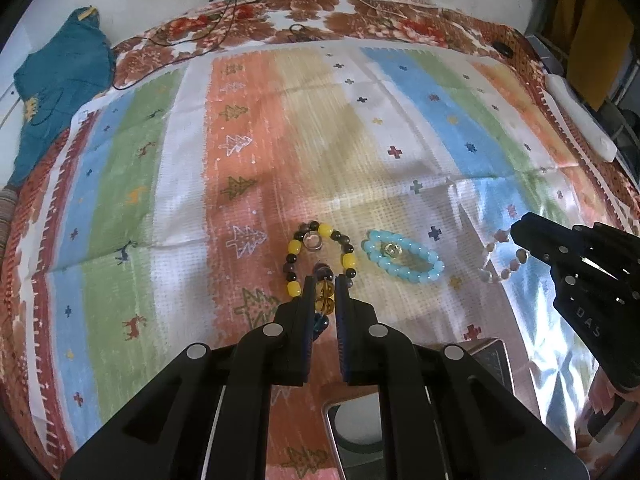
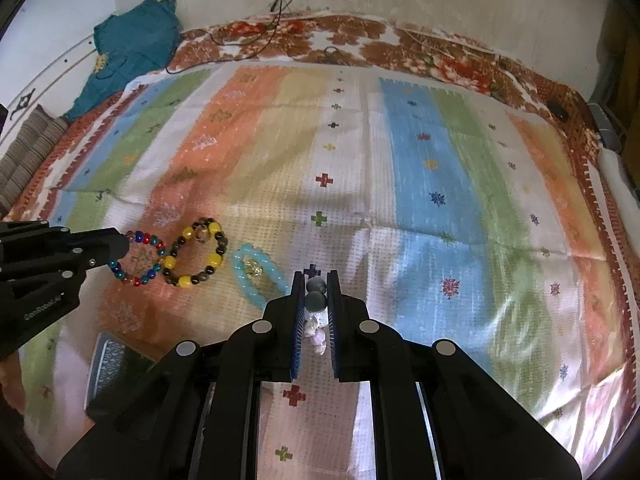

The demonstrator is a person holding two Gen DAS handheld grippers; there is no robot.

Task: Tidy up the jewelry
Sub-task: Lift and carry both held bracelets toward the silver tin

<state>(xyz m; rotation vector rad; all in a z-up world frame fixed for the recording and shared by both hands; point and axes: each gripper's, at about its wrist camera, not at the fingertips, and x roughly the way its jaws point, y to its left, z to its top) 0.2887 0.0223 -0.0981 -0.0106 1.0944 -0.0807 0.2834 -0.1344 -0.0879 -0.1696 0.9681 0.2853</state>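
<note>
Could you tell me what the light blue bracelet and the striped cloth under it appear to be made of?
The light blue bracelet looks like translucent glass or resin beads, glossy, with highlights on each bead; a small gold-coloured charm sits at its middle. I cannot tell glass from plastic. The striped cloth looks like a woven or waffle-textured fabric, matte, with a fine grid texture and fold creases.

The cloth [image 2: 420, 184] spread over the bed is a coarse woven fabric, matt, with a waffle-like grain and printed stripes; its near right corner shines under glare. The yellow and dark bracelet [image 1: 320, 256] has glossy, smooth beads, some opaque and some clear like glass. The pale blue bracelet [image 1: 404, 256] looks like translucent, polished glass or plastic, with a small gold-coloured metal charm. The multicoloured bracelet [image 2: 142, 258] has shiny see-through beads. Both grippers [image 1: 322, 284] [image 2: 314, 280] are matt black plastic with bright metal pins.
</note>
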